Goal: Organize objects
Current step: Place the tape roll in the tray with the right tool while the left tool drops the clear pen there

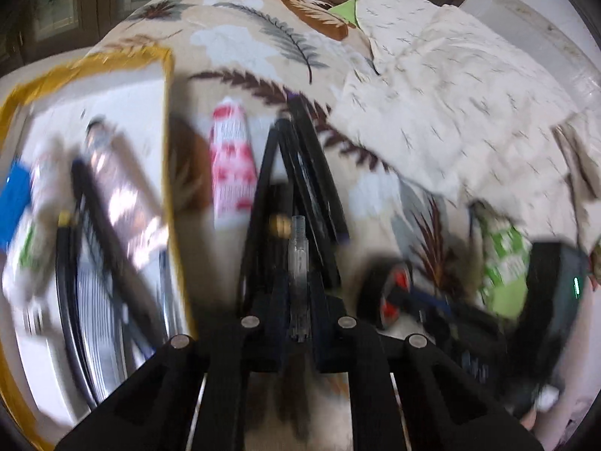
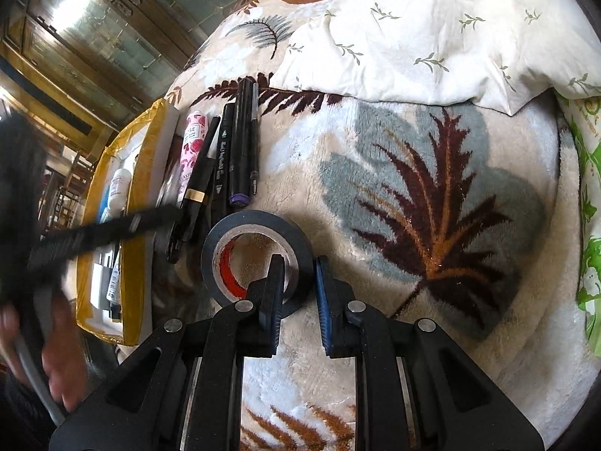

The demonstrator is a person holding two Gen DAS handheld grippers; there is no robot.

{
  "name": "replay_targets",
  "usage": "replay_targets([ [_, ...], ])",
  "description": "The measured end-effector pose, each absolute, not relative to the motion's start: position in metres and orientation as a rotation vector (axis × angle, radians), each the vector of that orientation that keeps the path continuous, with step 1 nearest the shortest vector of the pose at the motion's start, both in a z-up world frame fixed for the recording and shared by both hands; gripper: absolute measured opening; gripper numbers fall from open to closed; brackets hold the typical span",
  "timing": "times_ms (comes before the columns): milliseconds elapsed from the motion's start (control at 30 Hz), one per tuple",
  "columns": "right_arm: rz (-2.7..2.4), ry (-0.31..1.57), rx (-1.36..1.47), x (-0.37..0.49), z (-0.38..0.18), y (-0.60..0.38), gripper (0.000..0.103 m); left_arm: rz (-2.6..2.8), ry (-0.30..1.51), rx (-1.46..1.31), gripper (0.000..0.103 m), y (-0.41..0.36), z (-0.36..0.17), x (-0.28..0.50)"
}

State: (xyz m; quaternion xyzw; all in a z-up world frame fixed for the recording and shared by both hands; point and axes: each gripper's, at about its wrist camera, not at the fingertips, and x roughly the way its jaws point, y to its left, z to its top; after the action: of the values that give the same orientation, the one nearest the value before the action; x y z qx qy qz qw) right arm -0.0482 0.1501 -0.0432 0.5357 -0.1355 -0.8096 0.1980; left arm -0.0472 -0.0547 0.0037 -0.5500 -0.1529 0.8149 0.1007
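My left gripper [image 1: 298, 285] is shut on a clear-barrelled pen [image 1: 298, 259], held above several black markers [image 1: 300, 173] and a pink-and-white tube [image 1: 231, 161] lying on the leaf-patterned blanket. A yellow-edged box [image 1: 165, 86] to the left holds tubes and pens. In the right wrist view my right gripper [image 2: 298, 263] is open, its jaws straddling the near rim of a black tape roll [image 2: 259, 225] lying flat on the blanket. The markers [image 2: 240, 143] and the pink tube [image 2: 193, 139] lie just beyond the roll, beside the box [image 2: 139, 188]. The left view is blurred.
A rumpled white duvet [image 2: 432, 26] covers the far right of the bed. A green-and-white packet [image 1: 503, 263] lies at right. The left gripper's arm [image 2: 97, 233] and the person's hand [image 2: 64, 360] cross the left side. A wooden cabinet [image 2: 94, 26] stands behind.
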Motion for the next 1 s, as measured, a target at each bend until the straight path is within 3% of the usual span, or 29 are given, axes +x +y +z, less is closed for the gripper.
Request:
replay_targets([
  [433,-2.18,-0.448,1.471,-0.031,-0.035,0.126,0.015,2.458,-0.622,-1.467,0.008,-0.091,0.018,0.011],
  [700,-2.135,-0.314,1.406,-0.014,-0.005,0.066,0.015,2.538,-0.709,-1.422,0.008,-0.169,0.041,0.034],
  [867,-2.102,-0.233,1.374,-0.006,0.006,0.026,0.015,2.524,-0.788,-1.575,0.008,-0.238,0.029,0.041],
  [1000,-2.083,-0.189,1.372,-0.002,0.008,0.009,0.015,2.527,-0.693,-1.689,0.008,-0.252,0.019,0.033],
])
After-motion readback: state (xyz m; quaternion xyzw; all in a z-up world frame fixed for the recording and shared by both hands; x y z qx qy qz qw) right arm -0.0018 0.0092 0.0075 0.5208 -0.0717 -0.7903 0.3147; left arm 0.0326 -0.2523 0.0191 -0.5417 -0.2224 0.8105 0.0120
